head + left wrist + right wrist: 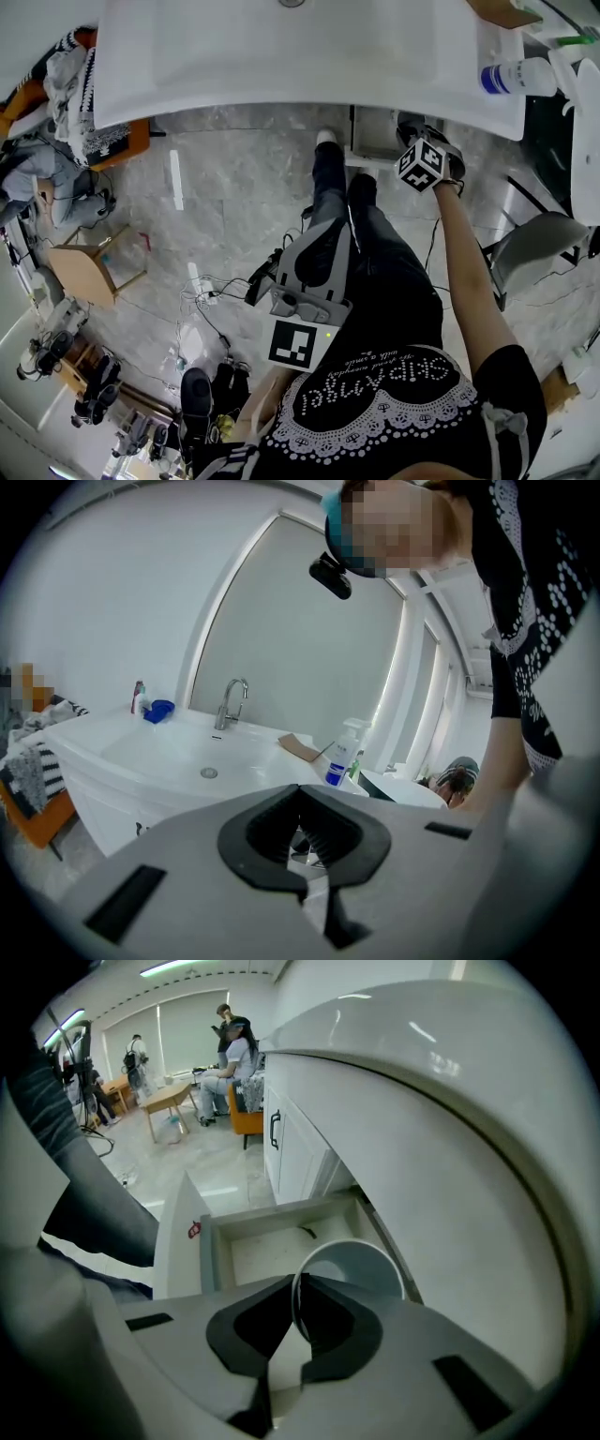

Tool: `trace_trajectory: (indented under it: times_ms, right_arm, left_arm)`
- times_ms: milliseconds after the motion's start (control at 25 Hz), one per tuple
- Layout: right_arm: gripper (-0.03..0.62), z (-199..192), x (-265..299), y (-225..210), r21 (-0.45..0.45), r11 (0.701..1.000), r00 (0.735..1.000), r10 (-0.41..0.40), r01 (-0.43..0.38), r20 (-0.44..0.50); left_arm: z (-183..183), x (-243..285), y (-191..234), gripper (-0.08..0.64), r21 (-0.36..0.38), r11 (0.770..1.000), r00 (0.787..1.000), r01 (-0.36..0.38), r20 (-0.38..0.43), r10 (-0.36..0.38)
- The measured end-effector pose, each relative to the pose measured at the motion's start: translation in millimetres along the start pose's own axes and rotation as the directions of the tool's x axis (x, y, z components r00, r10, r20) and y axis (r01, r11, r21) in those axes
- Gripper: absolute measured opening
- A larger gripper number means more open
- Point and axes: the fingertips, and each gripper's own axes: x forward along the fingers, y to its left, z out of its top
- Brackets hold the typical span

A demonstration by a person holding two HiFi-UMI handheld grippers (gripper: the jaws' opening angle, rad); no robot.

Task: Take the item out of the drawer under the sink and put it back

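Observation:
A white cup (361, 1265) hangs over the open drawer (272, 1241) under the sink (309, 56). My right gripper (298, 1277) is shut on the cup's rim and points steeply down. A small dark item (307, 1233) lies on the drawer floor. In the head view only the right gripper's marker cube (422, 164) shows, at the sink's front edge; cup and drawer are hidden there. My left gripper (323, 230) is held near the person's legs. In its own view the left gripper (300, 787) has its jaw tips together with nothing between them, facing the sink (187, 752).
A spray bottle (516, 77) stands on the sink's right end and a faucet (230, 703) at the back. The cabinet door (281, 1138) is beside the drawer. An orange chair with clothes (94, 122), a wooden stool (89, 267) and cables (211, 291) occupy the floor to the left.

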Motion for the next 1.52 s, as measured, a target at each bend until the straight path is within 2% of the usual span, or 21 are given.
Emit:
trace_trajectory:
  times_ms: [320, 760, 1520]
  right_arm:
    - [0.026, -8.4, 26.0, 3.4, 0.043, 0.999, 0.998, 0.026, -0.024, -0.050]
    - [0.026, -3.3, 42.8, 7.2, -0.031, 0.999, 0.994, 0.039, -0.043, -0.106]
    - [0.026, -1.3, 48.0, 5.1, -0.048, 0.998, 0.992, 0.034, -0.040, -0.123]
  left_arm:
    - [-2.5, -1.4, 5.7, 0.005, -0.014, 1.000, 1.000, 0.002, -0.014, -0.002]
    - [-6.7, 1.4, 3.8, 0.005, -0.030, 0.999, 0.998, 0.036, -0.048, -0.037]
    - [-8.7, 9.5, 9.6, 0.005, -0.044, 0.998, 0.996, 0.052, -0.072, -0.056]
